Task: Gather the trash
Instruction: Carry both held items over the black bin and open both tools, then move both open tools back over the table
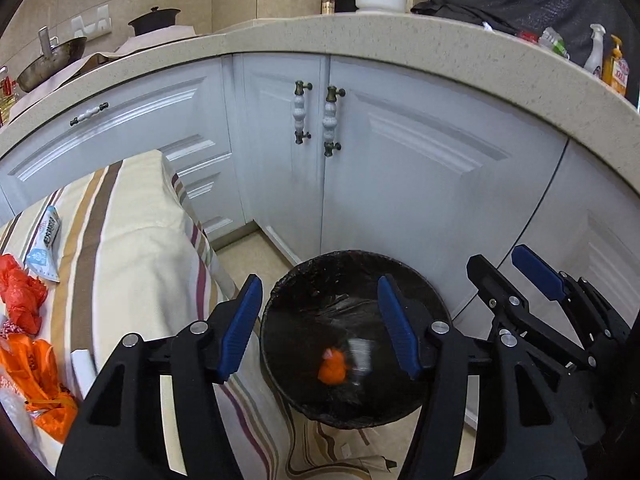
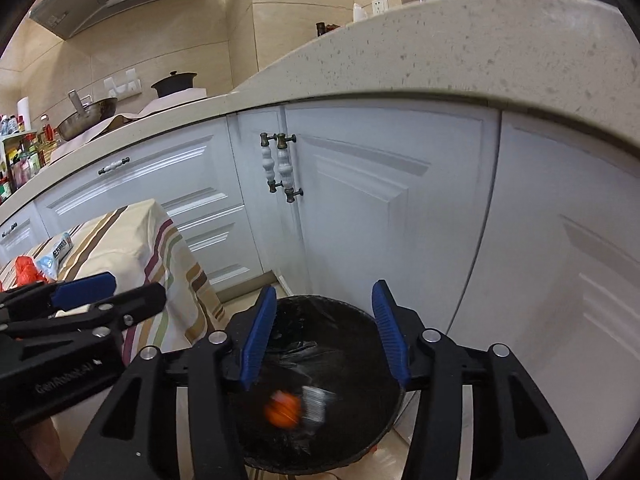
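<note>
A round bin with a black liner (image 1: pixel 352 257) (image 2: pixel 320 300) stands on the floor by the white cabinets. Inside it lie a blurred orange scrap (image 1: pixel 332 367) (image 2: pixel 282 409) and a blurred white-grey wrapper (image 1: pixel 361 356) (image 2: pixel 317 403). My left gripper (image 1: pixel 320 326) hangs open above the bin with nothing between its blue pads. My right gripper (image 2: pixel 323 334) is open over the same bin, also empty, and shows in the left wrist view at the right (image 1: pixel 516 278). On the striped tablecloth (image 1: pixel 136 240) lie a red plastic bag (image 1: pixel 20 292), an orange bag (image 1: pixel 44 384) and a blue-white wrapper (image 1: pixel 44 244).
White cabinet doors with ceramic handles (image 1: pixel 316 118) stand close behind the bin. The speckled counter edge (image 1: pixel 360 36) overhangs above, bearing a wok, a dark pot, bottles and a white bowl. The cloth-covered table corner sits just left of the bin.
</note>
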Demonstrator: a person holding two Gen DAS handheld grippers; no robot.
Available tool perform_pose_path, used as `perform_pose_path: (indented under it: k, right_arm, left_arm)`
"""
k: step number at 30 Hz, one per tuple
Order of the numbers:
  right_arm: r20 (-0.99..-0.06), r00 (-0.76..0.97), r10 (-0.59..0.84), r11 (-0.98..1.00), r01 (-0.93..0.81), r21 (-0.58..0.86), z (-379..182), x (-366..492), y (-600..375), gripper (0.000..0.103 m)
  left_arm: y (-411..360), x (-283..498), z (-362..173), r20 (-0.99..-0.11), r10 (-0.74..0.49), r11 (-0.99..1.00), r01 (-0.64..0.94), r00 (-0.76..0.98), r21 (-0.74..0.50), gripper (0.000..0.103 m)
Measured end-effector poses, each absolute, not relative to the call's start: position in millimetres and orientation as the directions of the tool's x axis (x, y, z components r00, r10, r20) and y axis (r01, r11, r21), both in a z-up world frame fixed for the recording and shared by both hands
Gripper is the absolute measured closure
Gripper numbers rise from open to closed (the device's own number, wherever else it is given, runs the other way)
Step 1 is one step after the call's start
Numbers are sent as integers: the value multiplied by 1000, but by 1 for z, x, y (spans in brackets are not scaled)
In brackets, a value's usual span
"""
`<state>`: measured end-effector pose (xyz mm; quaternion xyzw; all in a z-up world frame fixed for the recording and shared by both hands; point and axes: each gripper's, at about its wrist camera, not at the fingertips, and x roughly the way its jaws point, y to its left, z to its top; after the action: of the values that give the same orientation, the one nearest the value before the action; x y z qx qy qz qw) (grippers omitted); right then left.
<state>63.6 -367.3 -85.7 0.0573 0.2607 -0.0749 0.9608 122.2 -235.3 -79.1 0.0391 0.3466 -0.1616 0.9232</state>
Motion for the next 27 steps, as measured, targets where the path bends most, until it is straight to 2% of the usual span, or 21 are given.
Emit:
perform_pose_path:
  k: [7, 13, 23, 25, 27]
  right_arm:
    - [-480, 871, -104, 987, 150, 59, -64, 51, -345, 45]
    - [-457, 889, -24, 996, 60, 64, -46, 38, -301, 43]
    - [-457, 872, 175, 984, -161, 69, -40, 24, -205, 42]
    - [-466, 860, 208, 977, -200, 68, -43, 22, -189, 42]
    - [-478, 845, 240, 969, -240, 62, -46, 21, -172, 42]
  left_arm:
    - [-198, 103, -55, -620, -278, 950, 304, 734, -67, 44]
    - [-138, 76, -38, -597, -228, 969, 241, 769, -60, 44]
    - [-21, 28, -28, -592, -58, 998, 39, 804, -46, 42]
    - [-1, 19, -28, -591, -23, 999, -4, 806, -44, 36]
    - [15, 11, -30, -591, 6, 999, -37, 807, -40, 36]
